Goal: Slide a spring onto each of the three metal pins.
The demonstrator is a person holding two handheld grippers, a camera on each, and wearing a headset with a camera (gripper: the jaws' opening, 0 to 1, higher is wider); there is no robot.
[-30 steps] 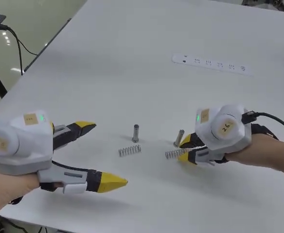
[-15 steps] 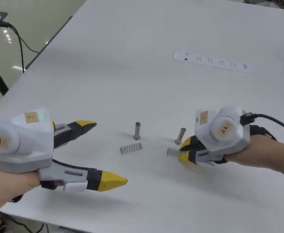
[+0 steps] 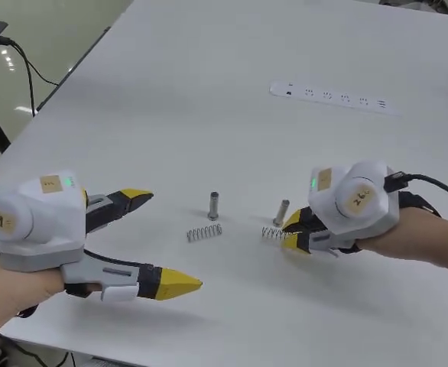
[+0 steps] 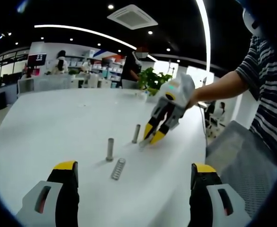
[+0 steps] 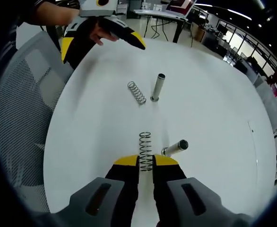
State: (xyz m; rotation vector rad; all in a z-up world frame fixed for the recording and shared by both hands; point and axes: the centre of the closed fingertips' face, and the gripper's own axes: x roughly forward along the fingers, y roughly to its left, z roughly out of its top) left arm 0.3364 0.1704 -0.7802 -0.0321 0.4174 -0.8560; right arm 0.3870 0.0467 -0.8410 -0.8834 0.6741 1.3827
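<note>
Two short metal pins stand upright on the white table [image 3: 209, 115]: one in the middle [image 3: 214, 206] [image 4: 110, 149] [image 5: 158, 87], one further right [image 3: 282, 212] [image 4: 136, 134] [image 5: 175, 148]. My right gripper [image 3: 293, 233] [image 5: 146, 161] is shut on a spring [image 3: 272, 232] [image 5: 145, 150], whose free end pokes out beside the base of the right pin. A loose spring [image 3: 204, 233] [image 4: 118, 169] [image 5: 137, 91] lies flat just in front of the middle pin. My left gripper [image 3: 159, 241] [image 4: 134, 170] hovers open to the left of the pins, nothing between its jaws.
A white power strip [image 3: 335, 99] lies at the back right of the table. A black cable [image 3: 25, 61] hangs off the left edge. A mesh chair [image 5: 25, 94] stands near the table's front edge.
My right gripper has shifted slightly with the spring, bringing it a little nearer the right pin. The left gripper stays open in the same place.
</note>
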